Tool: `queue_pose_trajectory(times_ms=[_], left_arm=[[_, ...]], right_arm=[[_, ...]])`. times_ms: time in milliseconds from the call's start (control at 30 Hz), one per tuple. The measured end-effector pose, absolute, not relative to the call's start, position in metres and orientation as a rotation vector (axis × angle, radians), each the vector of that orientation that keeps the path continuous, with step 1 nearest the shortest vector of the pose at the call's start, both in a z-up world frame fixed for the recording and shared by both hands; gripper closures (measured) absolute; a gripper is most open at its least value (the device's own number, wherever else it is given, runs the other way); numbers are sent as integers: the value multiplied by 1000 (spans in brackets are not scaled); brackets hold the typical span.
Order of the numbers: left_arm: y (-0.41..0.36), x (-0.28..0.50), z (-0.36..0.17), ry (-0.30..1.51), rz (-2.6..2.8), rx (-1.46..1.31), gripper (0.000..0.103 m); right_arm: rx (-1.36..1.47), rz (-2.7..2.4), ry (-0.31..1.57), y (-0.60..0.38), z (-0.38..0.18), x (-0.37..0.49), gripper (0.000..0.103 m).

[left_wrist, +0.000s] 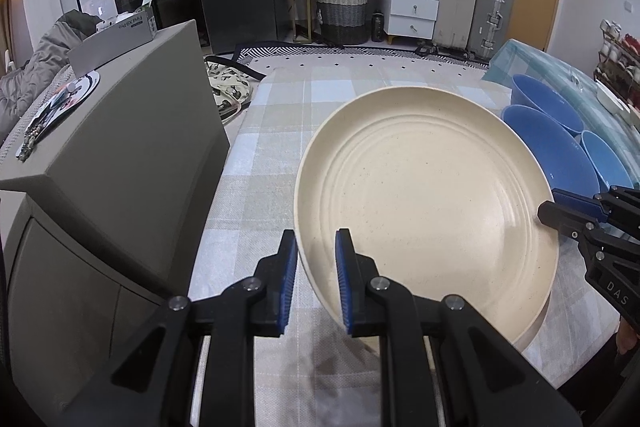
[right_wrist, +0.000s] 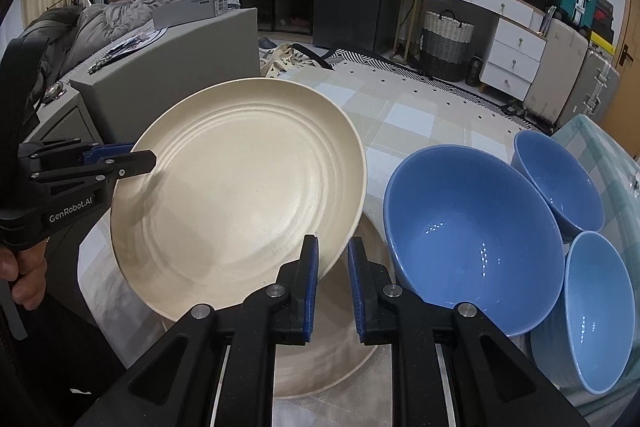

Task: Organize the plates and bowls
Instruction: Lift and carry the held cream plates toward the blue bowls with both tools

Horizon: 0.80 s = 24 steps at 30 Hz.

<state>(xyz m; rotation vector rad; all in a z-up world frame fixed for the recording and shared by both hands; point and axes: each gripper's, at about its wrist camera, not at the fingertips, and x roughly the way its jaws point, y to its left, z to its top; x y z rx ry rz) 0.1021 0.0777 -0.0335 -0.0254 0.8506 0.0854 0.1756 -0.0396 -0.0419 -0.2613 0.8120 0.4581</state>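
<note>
The cream plate (right_wrist: 240, 195) is round and faintly speckled, with shallow concentric ridges stepping down to a flat centre, and it hangs tilted above a second cream plate (right_wrist: 320, 367) lying on the checked tablecloth (left_wrist: 272, 131). The left gripper (left_wrist: 316, 283) and right gripper (right_wrist: 333, 291) each pinch its rim (opposite edges). Three glossy blue bowls (right_wrist: 472, 239) sit just beside it.

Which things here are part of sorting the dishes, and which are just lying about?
Part of the job:
- cream plate, held by the left gripper and right gripper
- second cream plate underneath it
- three blue bowls

Lying about:
- cardboard box
- laundry basket
- suitcases
- white drawers
</note>
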Motion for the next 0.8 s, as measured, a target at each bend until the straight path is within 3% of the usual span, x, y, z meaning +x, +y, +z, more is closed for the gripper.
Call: queue_pose_trajectory(times_ms=[800], left_arm=[[60, 98, -54, 911, 76, 40, 85]], right_arm=[[-280, 440, 875, -46, -67, 165, 88]])
